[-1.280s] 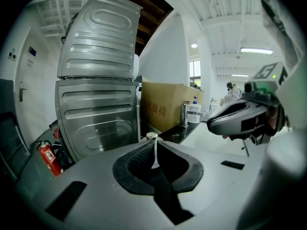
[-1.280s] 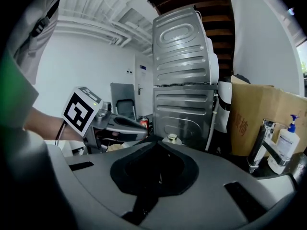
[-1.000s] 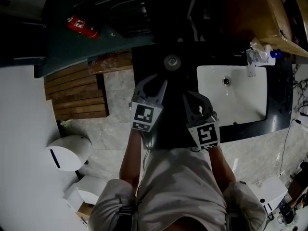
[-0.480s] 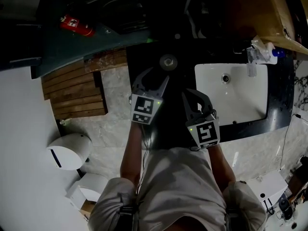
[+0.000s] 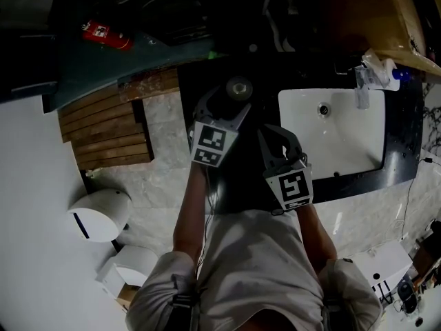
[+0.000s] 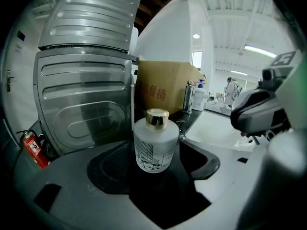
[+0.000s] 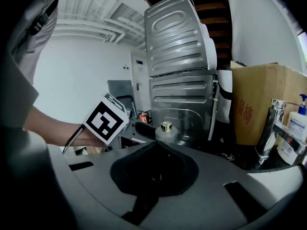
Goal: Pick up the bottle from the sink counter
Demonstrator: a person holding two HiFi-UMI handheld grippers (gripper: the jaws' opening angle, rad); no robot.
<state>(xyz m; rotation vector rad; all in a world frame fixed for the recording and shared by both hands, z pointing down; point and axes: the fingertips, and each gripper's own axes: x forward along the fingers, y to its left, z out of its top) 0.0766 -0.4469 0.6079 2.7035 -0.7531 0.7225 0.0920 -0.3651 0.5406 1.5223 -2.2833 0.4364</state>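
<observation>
A small frosted glass bottle (image 6: 153, 147) with a gold cap stands upright on the dark sink counter (image 5: 207, 78). From above, the bottle (image 5: 239, 88) shows as a round top left of the basin. My left gripper (image 5: 224, 103) reaches around it; its jaws are opening, and the bottle stands between the pads (image 6: 109, 169) with a gap on each side. My right gripper (image 5: 279, 143) hangs back over the counter's near edge, shut, with nothing in it. From the right gripper view the bottle (image 7: 166, 131) sits ahead, beside the left gripper's marker cube (image 7: 105, 120).
A white sink basin (image 5: 331, 140) lies right of the bottle, with a faucet (image 5: 362, 92) and a soap dispenser (image 5: 389, 74) behind it. A cardboard box (image 6: 165, 90) and a ribbed metal appliance (image 6: 81, 104) stand behind the counter. A red fire extinguisher (image 5: 107, 35) sits at far left.
The left gripper has moved forward to the bottle and its jaws have spread around it. The right gripper has stayed almost where it was.
</observation>
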